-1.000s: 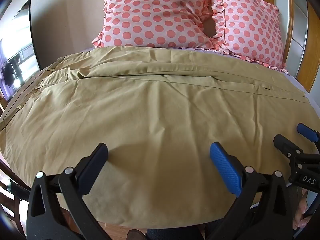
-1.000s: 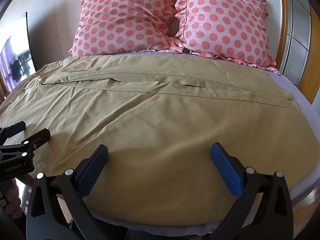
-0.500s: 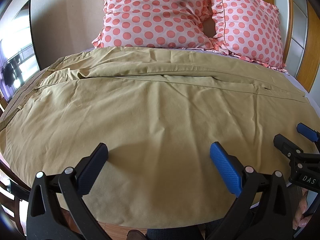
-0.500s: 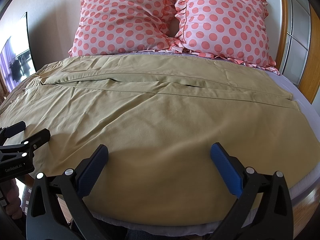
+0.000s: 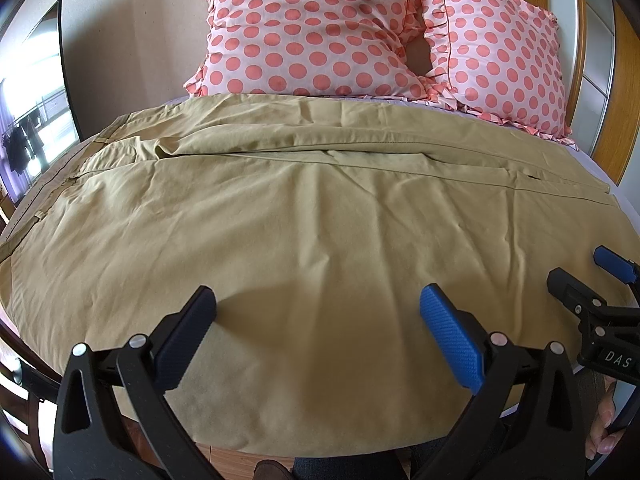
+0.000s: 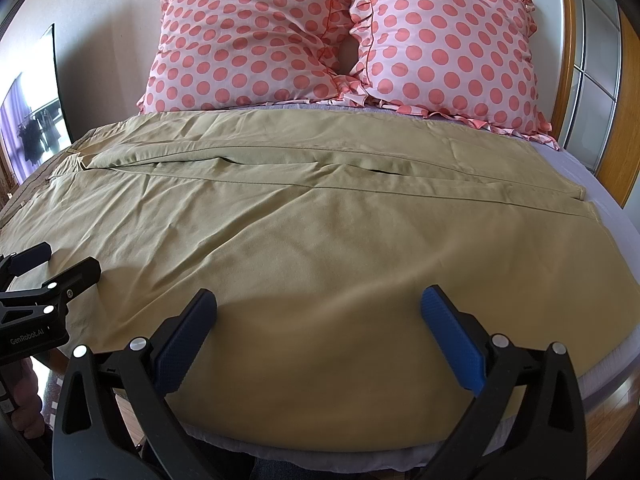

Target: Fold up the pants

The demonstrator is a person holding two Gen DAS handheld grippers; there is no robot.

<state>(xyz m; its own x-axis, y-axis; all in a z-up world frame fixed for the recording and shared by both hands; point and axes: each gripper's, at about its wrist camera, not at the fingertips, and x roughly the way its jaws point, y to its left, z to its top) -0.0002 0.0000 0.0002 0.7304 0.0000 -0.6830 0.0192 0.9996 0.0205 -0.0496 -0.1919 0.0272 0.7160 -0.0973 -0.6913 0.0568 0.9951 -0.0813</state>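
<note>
Khaki pants (image 5: 312, 216) lie spread flat across the bed, waistband at the left, leg hems at the right; they also fill the right wrist view (image 6: 320, 232). My left gripper (image 5: 316, 320) is open and empty, hovering above the near edge of the pants. My right gripper (image 6: 318, 320) is open and empty, likewise above the near edge. The right gripper shows at the right edge of the left wrist view (image 5: 584, 280). The left gripper shows at the left edge of the right wrist view (image 6: 52, 264).
Two pink polka-dot pillows (image 5: 320, 28) (image 6: 448, 44) lean at the head of the bed. A lilac sheet (image 6: 584, 168) shows at the right of the pants. A wooden frame (image 6: 624, 120) stands at the right, a dark screen (image 5: 36, 100) at the left.
</note>
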